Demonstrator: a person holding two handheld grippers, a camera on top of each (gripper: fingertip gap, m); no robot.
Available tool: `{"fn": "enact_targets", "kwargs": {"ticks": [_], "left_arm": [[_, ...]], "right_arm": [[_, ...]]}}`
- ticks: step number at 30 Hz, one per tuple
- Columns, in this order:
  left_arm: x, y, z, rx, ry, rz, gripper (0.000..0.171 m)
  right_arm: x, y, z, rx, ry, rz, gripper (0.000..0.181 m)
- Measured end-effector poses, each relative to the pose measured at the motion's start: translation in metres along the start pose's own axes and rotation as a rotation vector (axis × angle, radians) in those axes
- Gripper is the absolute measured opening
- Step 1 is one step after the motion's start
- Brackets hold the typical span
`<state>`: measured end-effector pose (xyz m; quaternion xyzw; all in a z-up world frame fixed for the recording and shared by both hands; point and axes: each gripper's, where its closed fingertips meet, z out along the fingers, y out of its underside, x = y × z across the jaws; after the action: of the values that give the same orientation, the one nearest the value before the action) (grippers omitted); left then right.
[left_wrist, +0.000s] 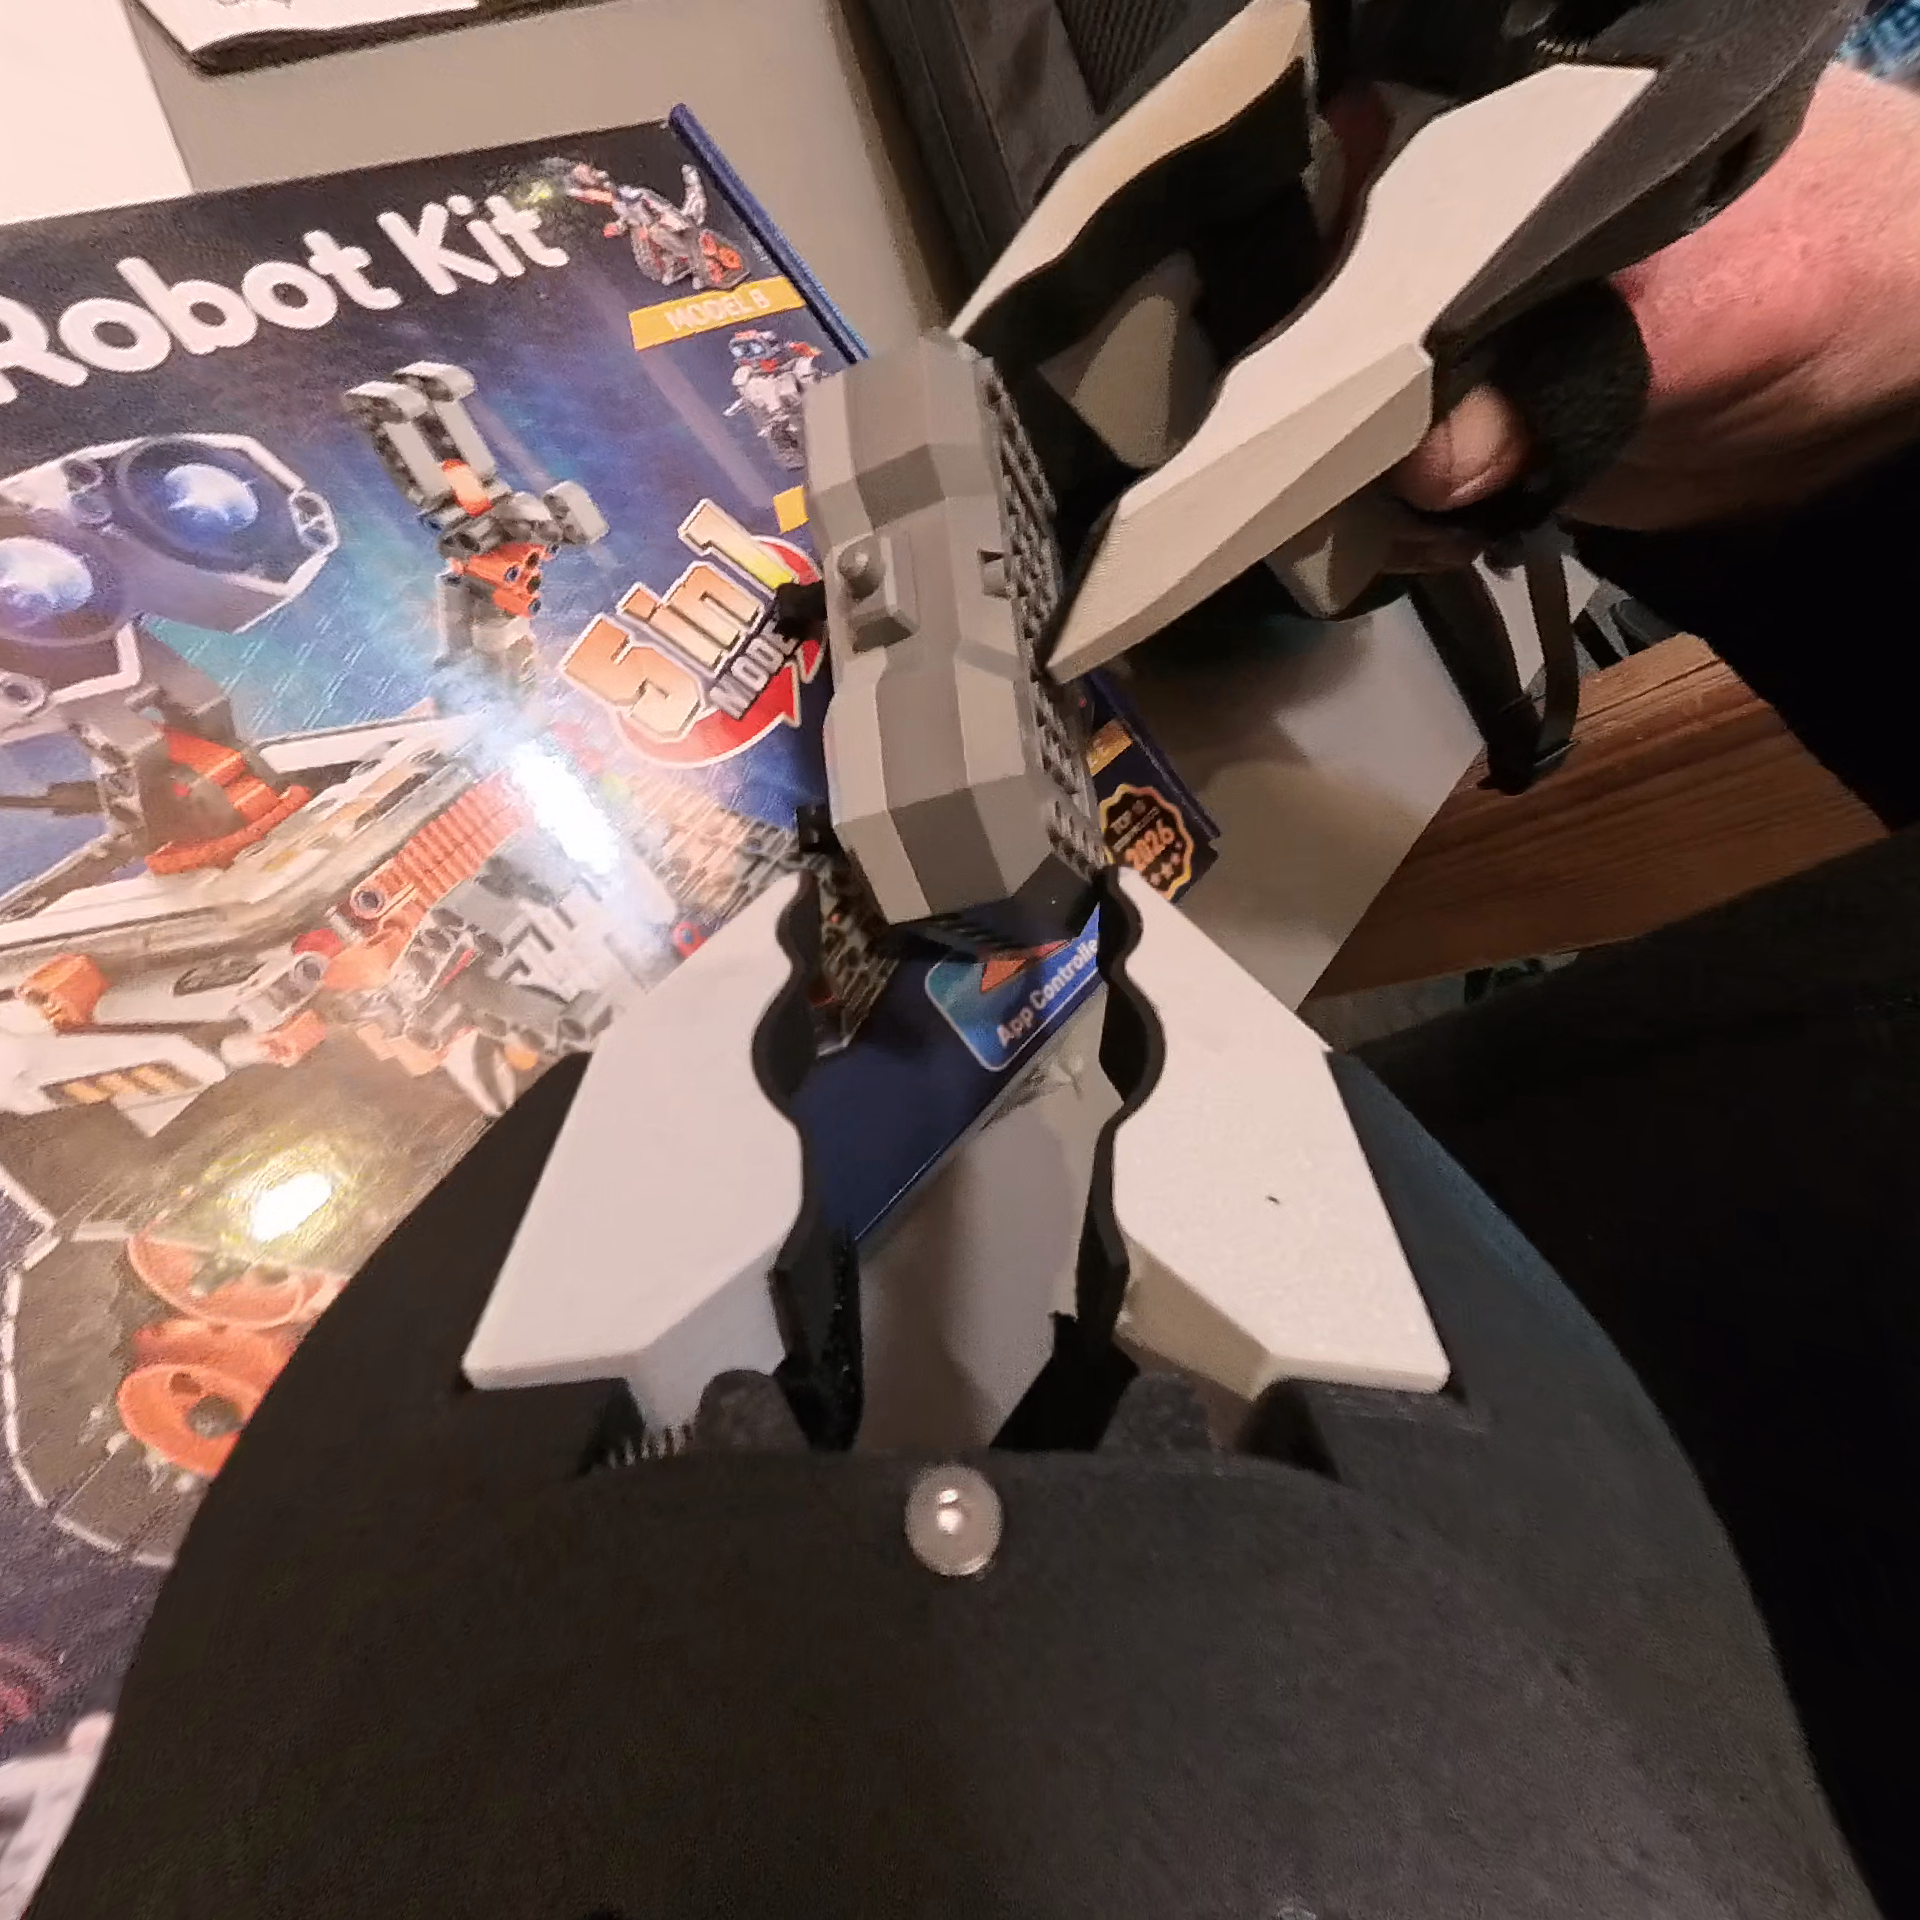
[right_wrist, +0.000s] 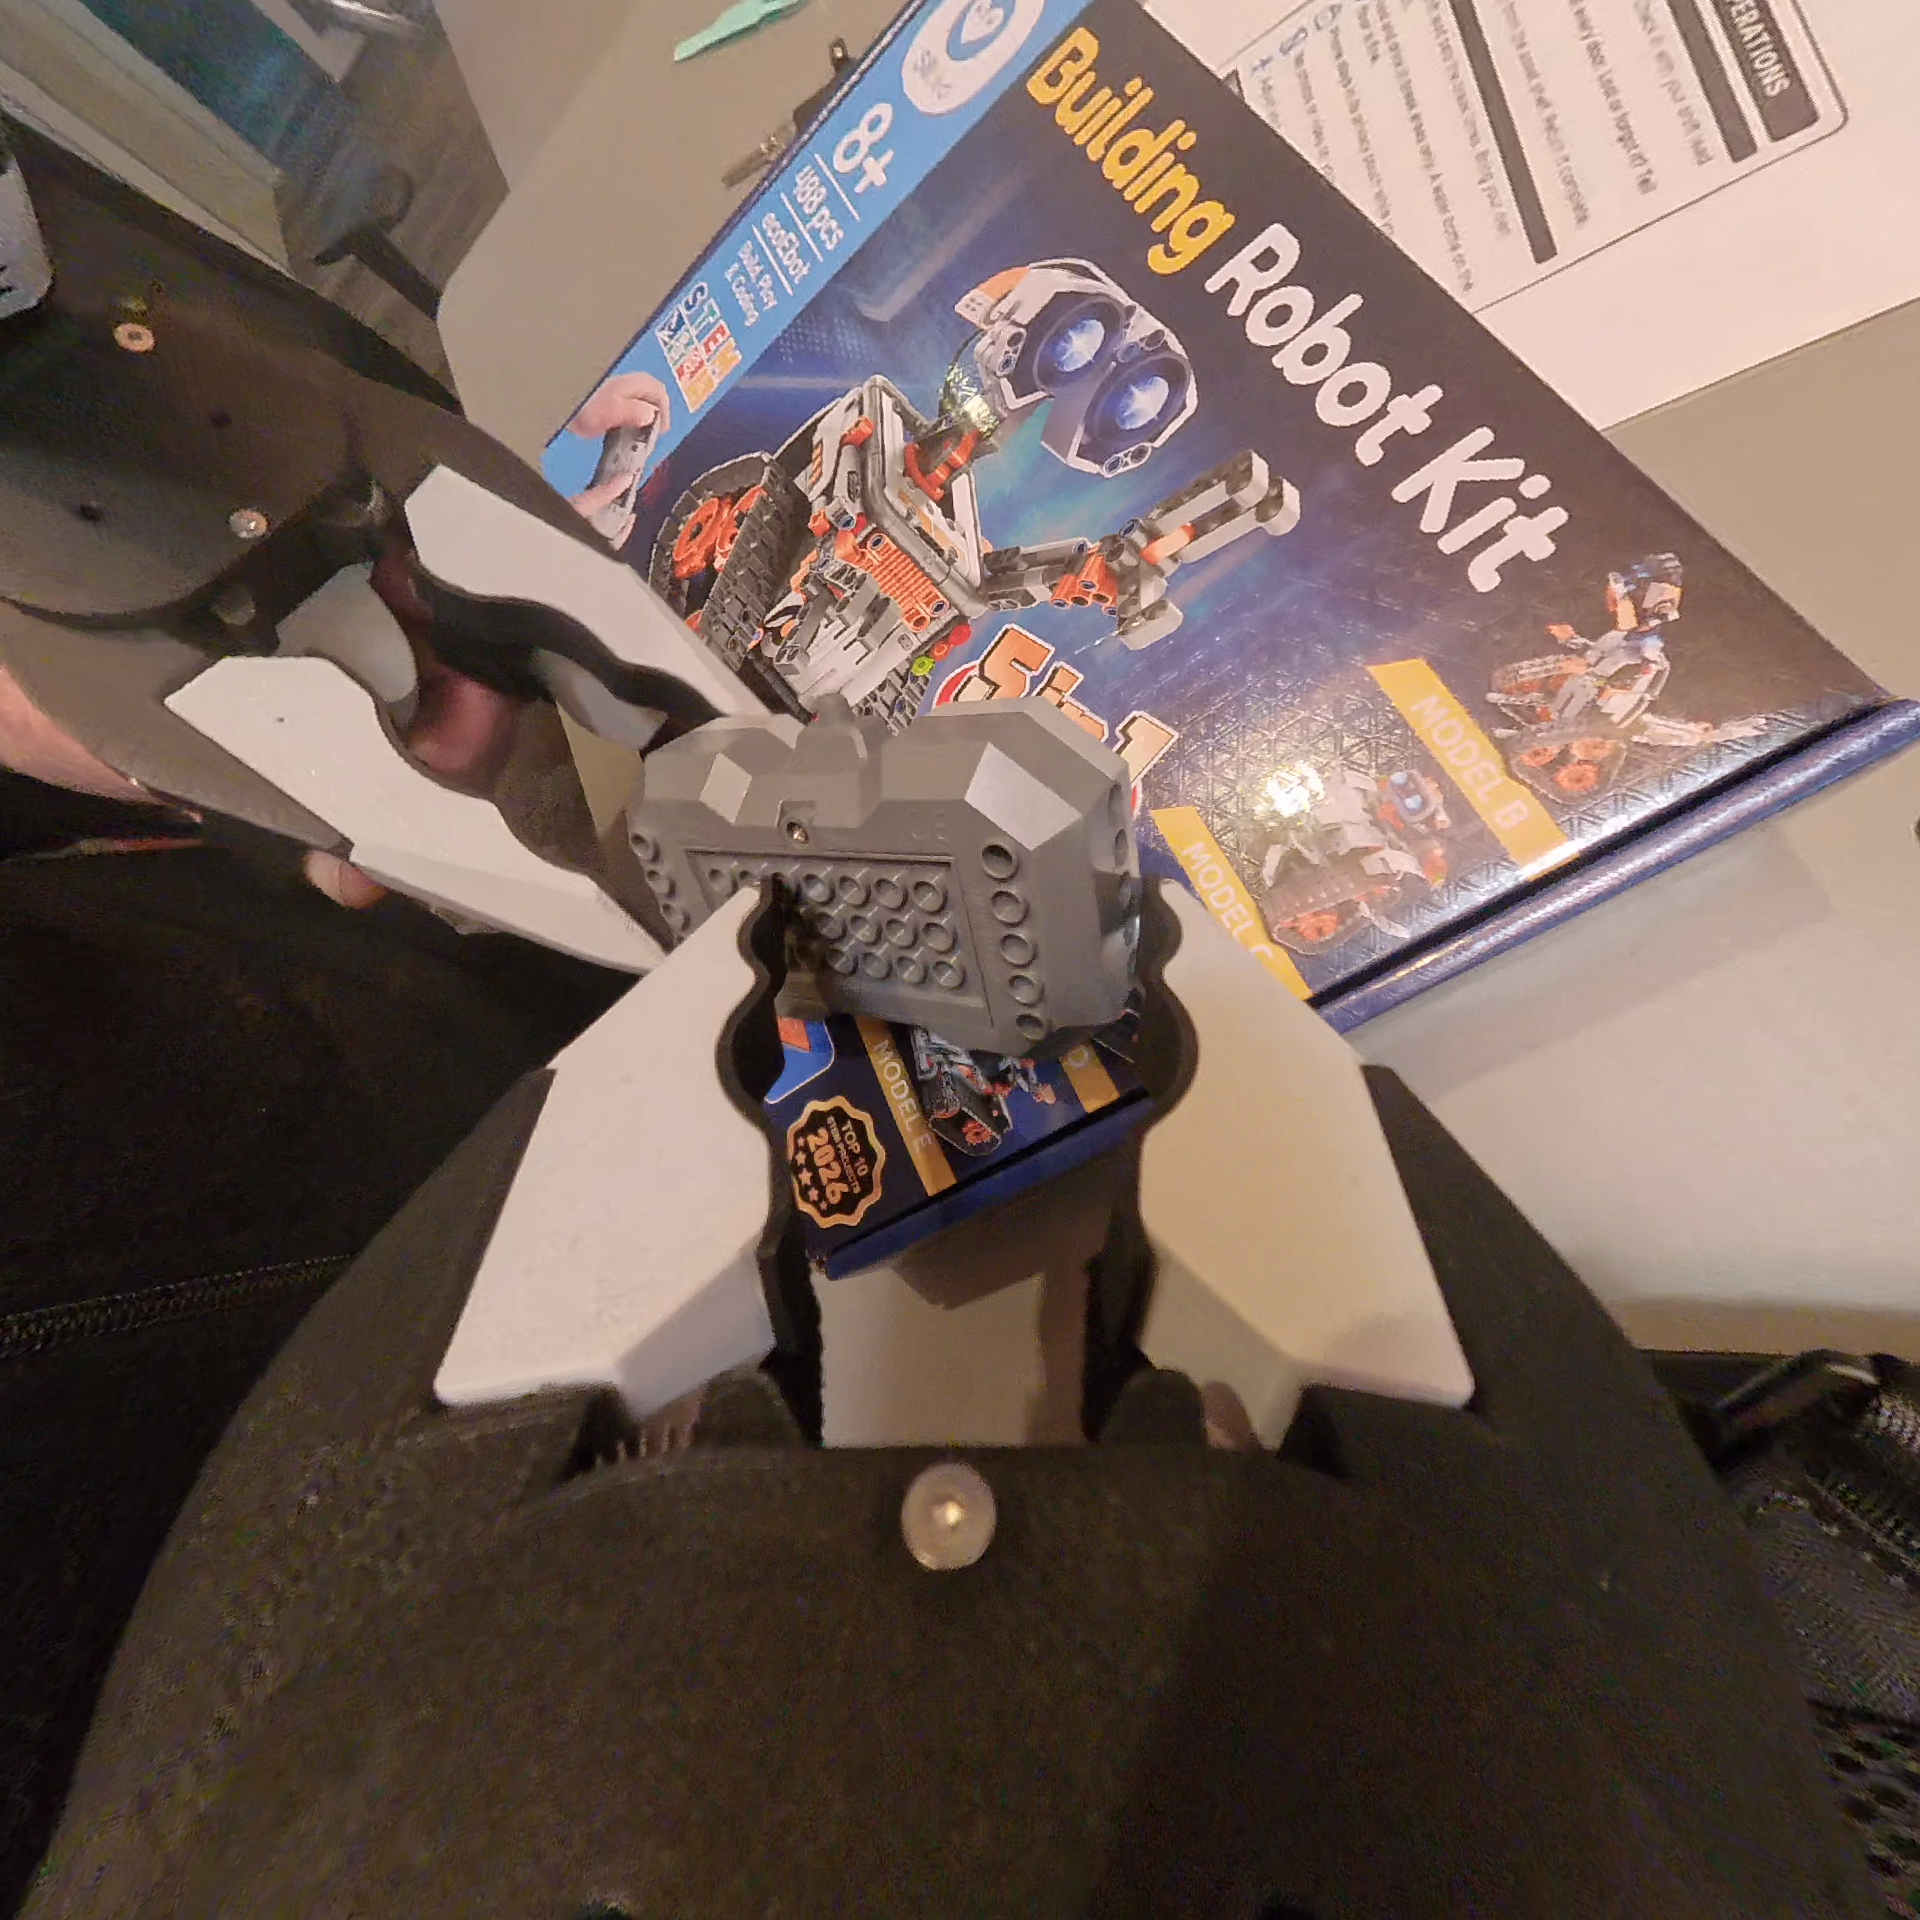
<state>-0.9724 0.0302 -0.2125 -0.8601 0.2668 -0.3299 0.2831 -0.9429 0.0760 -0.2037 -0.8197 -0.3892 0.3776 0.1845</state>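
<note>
A grey building-block module (left_wrist: 914, 623) with a studded dark-grey plate on one side is held in the air above a blue robot-kit box (left_wrist: 312, 623). My left gripper (left_wrist: 961, 888) is shut on the module's lower end. My right gripper (left_wrist: 1003, 499) comes in from the upper right, with one fingertip on the studded side. In the right wrist view the module (right_wrist: 883, 810) lies sideways between my right gripper's (right_wrist: 956, 899) fingers, studded plate facing the camera. My left gripper (right_wrist: 675, 831) holds its left end. The box (right_wrist: 1247, 520) lies flat beneath.
The box rests on a beige tabletop (right_wrist: 1558, 1143). A white printed sheet (right_wrist: 1610, 156) lies beyond the box. A wooden piece of furniture (left_wrist: 1610, 810) and a dark bag (left_wrist: 1039, 104) stand past the table edge. A gloved hand (left_wrist: 1714, 364) holds the right gripper.
</note>
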Motion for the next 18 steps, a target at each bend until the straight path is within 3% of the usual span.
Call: {"fn": "enact_targets", "kwargs": {"ticks": [8,13,18], "left_arm": [[-0.012,-0.007,-0.015,0.066,-0.099,0.042,0.041],[-0.042,-0.012,-0.039,0.187,-0.242,-0.087,0.041],[-0.066,0.003,-0.051,0.231,-0.309,-0.270,0.047]], "right_arm": [[-0.007,-0.021,0.014,-0.033,-0.013,-0.053,0.073],[-0.016,-0.062,0.049,-0.086,-0.112,-0.186,0.075],[-0.025,-0.084,0.092,-0.242,-0.264,-0.376,0.077]]}}
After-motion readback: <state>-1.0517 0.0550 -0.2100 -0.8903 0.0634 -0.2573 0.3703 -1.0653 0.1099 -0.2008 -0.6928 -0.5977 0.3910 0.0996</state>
